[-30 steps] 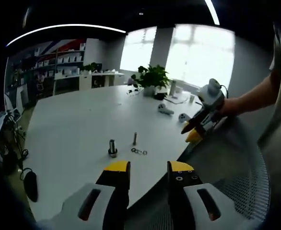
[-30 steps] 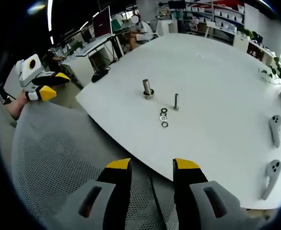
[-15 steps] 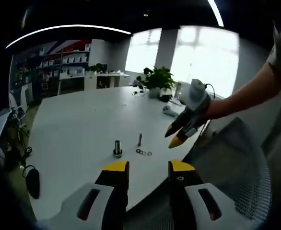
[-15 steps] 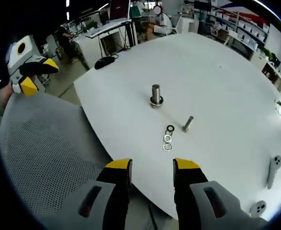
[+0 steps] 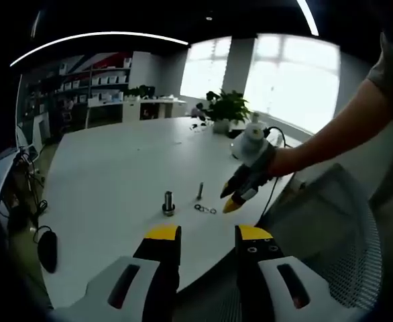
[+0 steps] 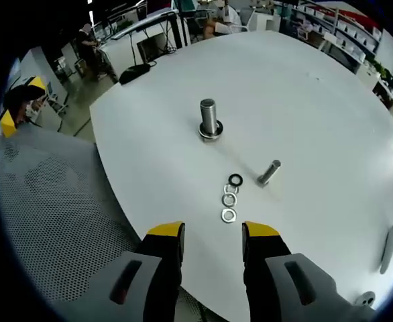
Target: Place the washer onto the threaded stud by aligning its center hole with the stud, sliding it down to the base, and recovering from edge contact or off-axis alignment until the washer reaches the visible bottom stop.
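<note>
The right gripper (image 5: 235, 196), held in a person's hand, hovered beside what looked like 3 washers (image 5: 205, 209) on the white table (image 5: 109, 168).

White table (image 6: 330, 114) all the way across, plain and matte. On it, a silvery grey threaded stud (image 6: 208, 121) and a duller grey bolt (image 6: 268, 172). Three washers in a row: the black washer (image 6: 235, 180), then two pale silver washers (image 6: 229, 207) (bright against the white). Right tongs (image 6: 212, 233) show yellow tips over black and grey bodies; left tongs (image 5: 207, 235) match, yellow on black. Grey mesh chair (image 6: 49, 215), dotted weave. Green plant (image 5: 227, 107) by the bright window.
</note>
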The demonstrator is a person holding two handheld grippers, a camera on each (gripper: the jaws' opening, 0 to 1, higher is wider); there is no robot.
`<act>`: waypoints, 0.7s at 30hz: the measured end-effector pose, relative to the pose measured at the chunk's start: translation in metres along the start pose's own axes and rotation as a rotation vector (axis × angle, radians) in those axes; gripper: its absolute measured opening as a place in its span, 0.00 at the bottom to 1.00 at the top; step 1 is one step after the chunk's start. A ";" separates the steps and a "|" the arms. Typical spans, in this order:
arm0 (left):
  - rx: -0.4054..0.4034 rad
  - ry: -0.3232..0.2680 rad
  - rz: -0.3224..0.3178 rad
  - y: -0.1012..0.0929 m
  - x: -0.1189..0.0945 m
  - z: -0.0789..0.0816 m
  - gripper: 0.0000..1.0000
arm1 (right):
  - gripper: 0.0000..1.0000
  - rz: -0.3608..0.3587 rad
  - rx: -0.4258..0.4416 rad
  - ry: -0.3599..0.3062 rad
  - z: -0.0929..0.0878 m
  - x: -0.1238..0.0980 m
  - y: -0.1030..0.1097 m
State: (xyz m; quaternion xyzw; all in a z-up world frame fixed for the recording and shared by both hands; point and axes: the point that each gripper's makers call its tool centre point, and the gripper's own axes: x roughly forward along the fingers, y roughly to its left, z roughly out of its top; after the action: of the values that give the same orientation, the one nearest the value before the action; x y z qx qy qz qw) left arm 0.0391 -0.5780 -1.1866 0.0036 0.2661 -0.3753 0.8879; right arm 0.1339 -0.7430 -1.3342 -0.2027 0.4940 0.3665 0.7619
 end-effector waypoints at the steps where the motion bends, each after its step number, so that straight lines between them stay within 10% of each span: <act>1: 0.003 0.002 0.002 0.000 0.000 0.000 0.30 | 0.35 0.000 -0.005 0.006 -0.001 0.002 -0.001; 21: 0.003 0.020 0.011 0.003 0.001 -0.002 0.28 | 0.28 -0.017 -0.107 0.098 -0.007 0.038 -0.010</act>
State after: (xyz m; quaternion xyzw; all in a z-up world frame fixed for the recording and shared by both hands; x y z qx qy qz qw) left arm 0.0405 -0.5758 -1.1898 0.0099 0.2744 -0.3708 0.8872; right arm 0.1469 -0.7403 -1.3723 -0.2652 0.5087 0.3756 0.7279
